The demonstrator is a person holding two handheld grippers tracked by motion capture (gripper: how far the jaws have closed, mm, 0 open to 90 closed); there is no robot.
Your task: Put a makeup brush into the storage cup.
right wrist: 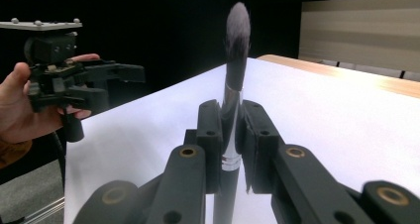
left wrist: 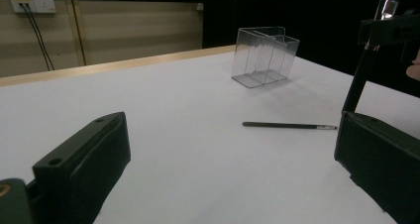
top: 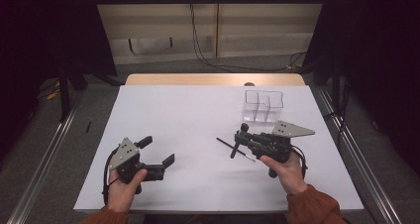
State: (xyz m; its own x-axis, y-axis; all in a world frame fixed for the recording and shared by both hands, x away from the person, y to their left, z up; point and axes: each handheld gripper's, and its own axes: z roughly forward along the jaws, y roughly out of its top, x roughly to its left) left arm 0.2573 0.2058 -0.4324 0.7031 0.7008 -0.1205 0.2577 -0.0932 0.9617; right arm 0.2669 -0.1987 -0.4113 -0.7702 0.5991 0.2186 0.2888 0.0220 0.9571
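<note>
One makeup brush [right wrist: 233, 75] sits clamped between the jaws of the right gripper [right wrist: 231, 135], which are closed tight on its shiny metal ferrule and dark handle. In the right gripper view the brush's long axis runs straight up between the jaws, with its soft, rounded tuft of dark bristles at the far end, pointing away from the hand. From the high view the same brush [top: 238, 141] shows as a short dark stick held above the table's right half, its axis running roughly away from the person and tilted slightly, with the right gripper [top: 242, 142] reaching leftward to hold it. A second, much thinner brush [top: 236, 149] lies flat on the white tabletop [top: 188, 110] just beside and below the held one; it is a slim black rod with a small metal band near one end, lying aslant across the table, and in the left gripper view it lies [left wrist: 289, 126] nearly crosswise. Farther back on the right stands one clear plastic organiser [top: 263, 105], box-shaped with thin walls dividing it into compartments. The left gripper [top: 158, 157] hovers over the table's left half, well apart from both brushes, its two blocky black jaws spread wide with nothing between them. The tabletop is smooth, matte white, with a wooden edge [top: 213, 79] along its far side.
</note>
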